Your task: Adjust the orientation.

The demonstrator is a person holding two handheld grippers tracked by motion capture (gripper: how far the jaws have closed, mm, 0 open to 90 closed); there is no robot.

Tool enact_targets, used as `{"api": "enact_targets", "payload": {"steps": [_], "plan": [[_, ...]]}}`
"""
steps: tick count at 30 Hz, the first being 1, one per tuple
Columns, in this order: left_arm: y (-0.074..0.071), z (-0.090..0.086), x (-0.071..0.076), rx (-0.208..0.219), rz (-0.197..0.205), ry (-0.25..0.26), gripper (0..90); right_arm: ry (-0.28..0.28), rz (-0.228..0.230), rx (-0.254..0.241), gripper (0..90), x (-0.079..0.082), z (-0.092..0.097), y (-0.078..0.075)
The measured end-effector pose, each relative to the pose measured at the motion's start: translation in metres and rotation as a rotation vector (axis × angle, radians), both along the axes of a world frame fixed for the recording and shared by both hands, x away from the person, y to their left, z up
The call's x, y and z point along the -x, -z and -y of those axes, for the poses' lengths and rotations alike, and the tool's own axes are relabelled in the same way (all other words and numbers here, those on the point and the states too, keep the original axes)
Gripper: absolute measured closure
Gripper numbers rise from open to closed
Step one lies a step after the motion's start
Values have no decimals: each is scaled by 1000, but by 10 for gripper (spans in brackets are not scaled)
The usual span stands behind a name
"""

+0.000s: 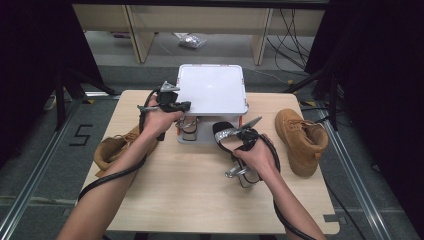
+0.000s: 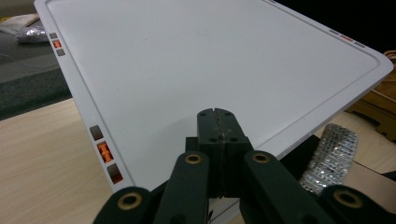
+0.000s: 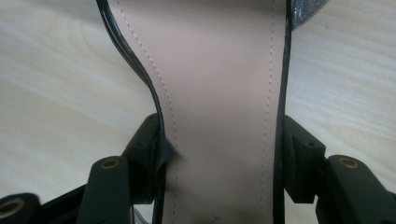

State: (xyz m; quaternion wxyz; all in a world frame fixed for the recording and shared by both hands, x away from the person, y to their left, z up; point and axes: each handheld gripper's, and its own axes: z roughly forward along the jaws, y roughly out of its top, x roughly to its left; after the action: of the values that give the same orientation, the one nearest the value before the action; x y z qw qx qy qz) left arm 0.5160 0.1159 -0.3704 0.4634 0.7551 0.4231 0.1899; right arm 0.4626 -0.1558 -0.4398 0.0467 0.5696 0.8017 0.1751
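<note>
A black high-heeled sandal (image 1: 223,137) with a glittery silver strap hangs just above the table's middle, in front of the white two-tier shoe rack (image 1: 212,87). My right gripper (image 1: 241,140) is shut on it. In the right gripper view the two jaws of that gripper (image 3: 219,158) press on both edges of the sandal's pink insole (image 3: 219,93). My left gripper (image 1: 184,105) is shut and empty at the rack's left front corner. Its closed tips (image 2: 217,116) lie over the white top shelf (image 2: 187,70). A second sandal (image 1: 189,127) stands on the rack's lower tier.
One tan boot (image 1: 300,137) lies on the table's right side. Another tan boot (image 1: 114,147) lies at the left, partly behind my left forearm. The glittery strap (image 2: 332,156) and a tan boot (image 2: 378,105) appear right of the shelf in the left gripper view.
</note>
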Motion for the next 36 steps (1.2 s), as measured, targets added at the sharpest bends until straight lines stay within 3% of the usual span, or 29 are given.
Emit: {"api": "enact_targets", "payload": {"steps": [3,4,7,8,15,17,22,26,31,32,33,36], "plan": [[0,-1,0,6,-5,4,898,61,-38,10,430,-4,-10,1],[0,-1,0,5,-5,4,898,75,-31,9,430,-6,-13,3],[0,-1,0,7,-3,3,898,92,-33,8,430,-10,-18,6],[0,-1,0,5,-2,4,898,112,-36,31,430,-14,-22,8],[0,-1,0,1,0,4,898,138,-62,29,429,-20,-33,18],[0,-1,0,-1,1,5,898,179,-81,39,429,-22,-37,24],[0,0,0,-2,2,7,898,144,-58,66,428,-24,-36,30],[0,0,0,-4,3,6,898,193,-68,58,427,-24,-39,30],[0,0,0,-4,2,5,898,186,-68,80,419,-24,-41,30],[0,0,0,-6,2,5,898,159,-67,78,396,-24,-42,30],[0,-1,0,-4,1,6,898,182,-75,74,371,-23,-44,29],[0,-1,0,-3,-1,5,898,137,-30,79,336,-21,-40,23]]}}
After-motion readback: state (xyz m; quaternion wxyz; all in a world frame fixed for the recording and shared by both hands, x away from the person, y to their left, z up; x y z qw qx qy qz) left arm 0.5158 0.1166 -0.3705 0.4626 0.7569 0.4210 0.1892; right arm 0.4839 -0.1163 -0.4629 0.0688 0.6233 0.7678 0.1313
